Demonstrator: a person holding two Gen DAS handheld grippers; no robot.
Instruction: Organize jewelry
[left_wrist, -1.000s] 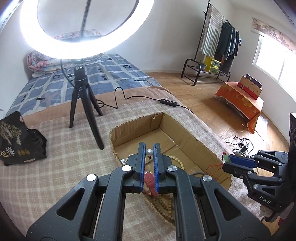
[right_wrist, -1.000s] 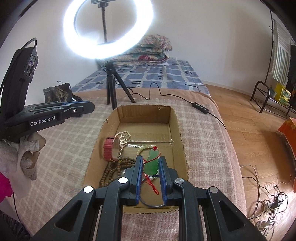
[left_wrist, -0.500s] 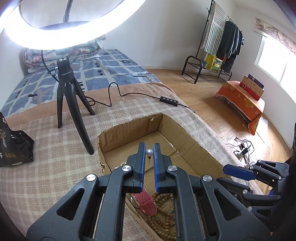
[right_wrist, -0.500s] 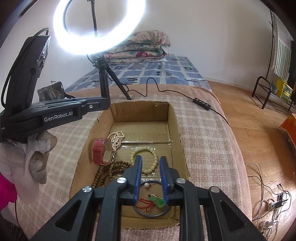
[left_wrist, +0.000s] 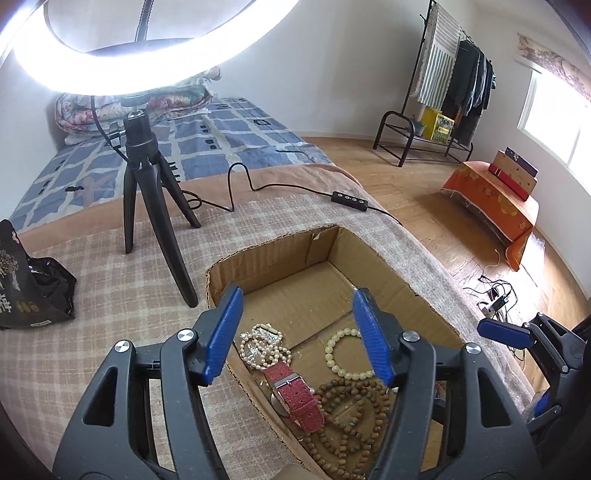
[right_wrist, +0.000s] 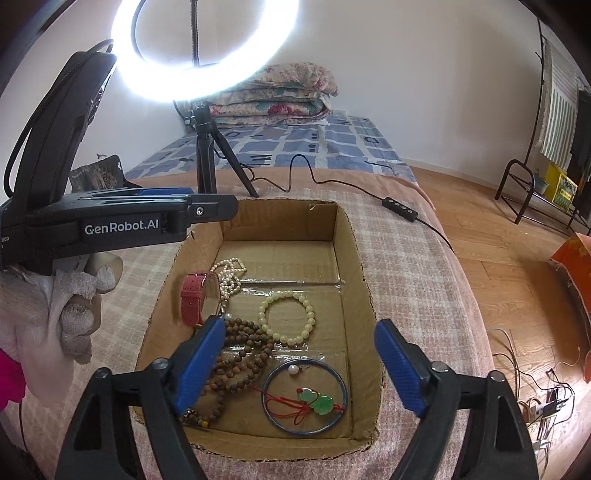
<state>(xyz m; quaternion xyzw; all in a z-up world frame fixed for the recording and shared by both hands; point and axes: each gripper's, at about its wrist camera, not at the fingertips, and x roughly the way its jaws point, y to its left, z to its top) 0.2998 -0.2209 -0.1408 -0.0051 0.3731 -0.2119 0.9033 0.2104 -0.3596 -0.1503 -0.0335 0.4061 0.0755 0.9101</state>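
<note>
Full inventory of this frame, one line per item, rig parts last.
cardboard box: 1, brown, open, on checked blanket
red watch: 1, left in box
pearl strand: 1, white, beside watch
pale bead bracelet: 1, box middle
wooden bead string: 1, brown, near left in box
blue bangle: 1, near end of box
green pendant: 1, red cord, inside bangle
ring light: 1, white, on black tripod behind box
black bag: 1, on blanket
left hand-held gripper: open, empty, jaws just opened
right hand-held gripper: open, empty, jaws just opened

I see a matt corrugated cardboard box (right_wrist: 352, 258), glossy pale beads (right_wrist: 288, 317), a woven red cloth watch strap (left_wrist: 299, 397), and rough checked fabric (right_wrist: 406, 266).
</note>
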